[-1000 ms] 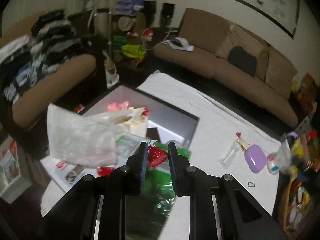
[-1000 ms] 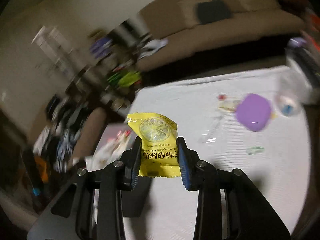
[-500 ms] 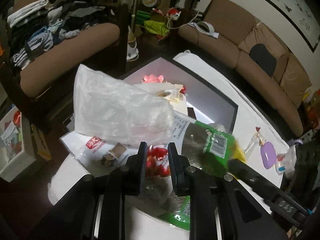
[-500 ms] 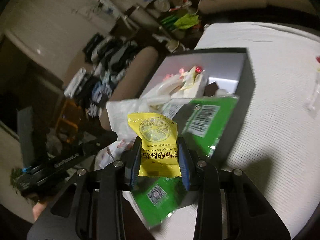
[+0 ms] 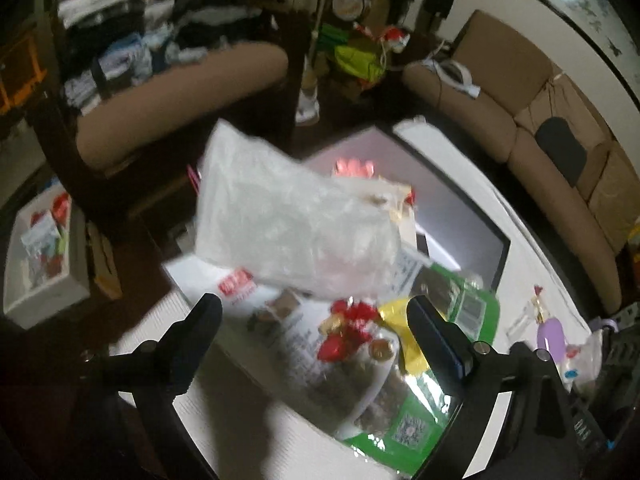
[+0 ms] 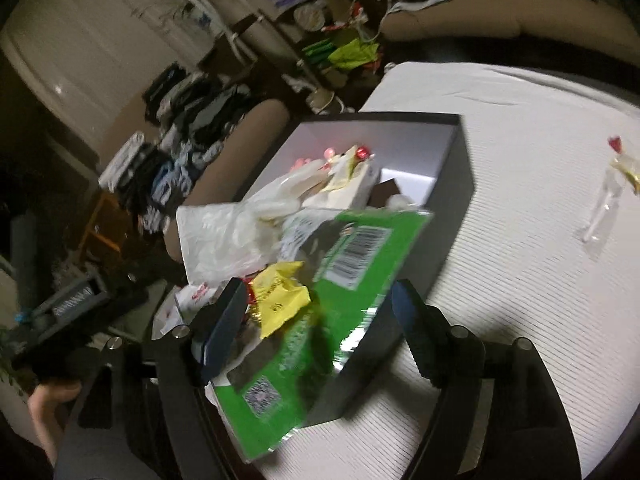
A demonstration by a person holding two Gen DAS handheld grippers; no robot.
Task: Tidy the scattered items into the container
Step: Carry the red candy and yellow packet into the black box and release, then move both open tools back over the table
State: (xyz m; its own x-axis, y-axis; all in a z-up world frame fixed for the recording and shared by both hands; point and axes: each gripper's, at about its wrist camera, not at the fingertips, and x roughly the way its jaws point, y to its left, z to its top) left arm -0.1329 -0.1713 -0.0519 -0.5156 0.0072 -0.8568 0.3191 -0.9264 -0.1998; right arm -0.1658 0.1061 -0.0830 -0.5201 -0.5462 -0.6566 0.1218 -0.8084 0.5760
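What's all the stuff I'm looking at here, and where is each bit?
box: one, dark outside, pale inside, on the table.
green packet: one, green, leaning over the box's near edge.
yellow sachet: one, yellow, lying on the green packet.
red candies: several, red, beside the yellow sachet.
clear bag: one, whitish, draped over the box's contents.
purple case: one, lilac, on the table's right.
sofa: one, brown, behind the table.
left gripper: black, jaws opening, nothing pressed.
right gripper: black, jaws opening over the sachet.

Living rm (home): sofa (image 5: 520, 120), laundry (image 5: 132, 40).
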